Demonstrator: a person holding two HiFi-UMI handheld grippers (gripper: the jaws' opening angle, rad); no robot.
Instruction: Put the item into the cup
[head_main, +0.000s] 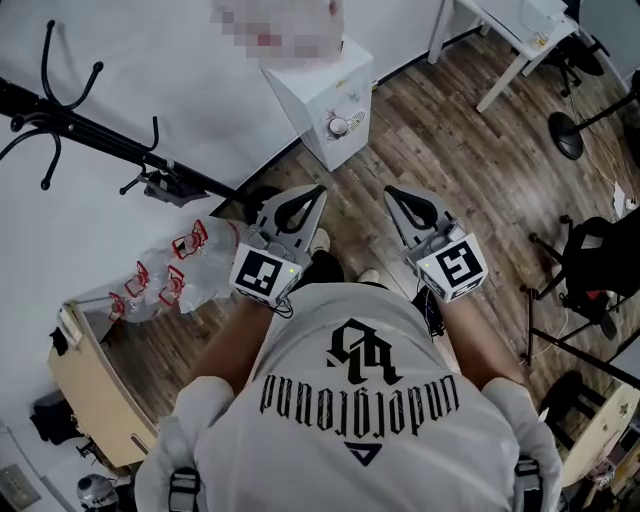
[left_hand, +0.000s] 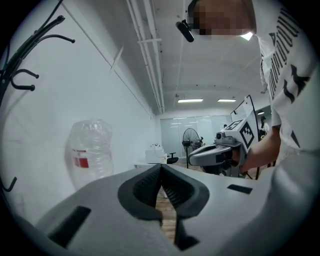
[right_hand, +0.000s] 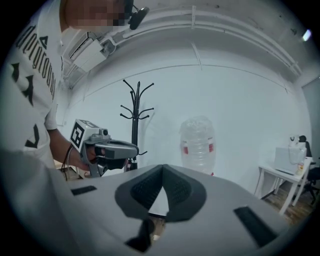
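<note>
Head view and both gripper views do not show where the item or the cup is, so I cannot tell.

The left gripper (head_main: 316, 192) and right gripper (head_main: 392, 192) are held side by side in front of the person's chest, apart from each other, noses pointing away from the body over the wood floor (head_main: 480, 170). In the left gripper view the left gripper's (left_hand: 161, 168) pads are pressed together at the tips with nothing between them; only floor shows through the slot below. In the right gripper view the right gripper's (right_hand: 162, 168) pads are likewise pressed together and hold nothing. Each view catches the other tool: the right gripper (left_hand: 196, 155) and the left gripper (right_hand: 134, 148).

Left of the person, a wrapped pack of bottles (head_main: 170, 275) lies by the white wall, with a black coat rack (head_main: 90, 125) beside it. A white box (head_main: 320, 95) stands ahead near the wall, and a white table (head_main: 510, 40) is further off to the right.
</note>
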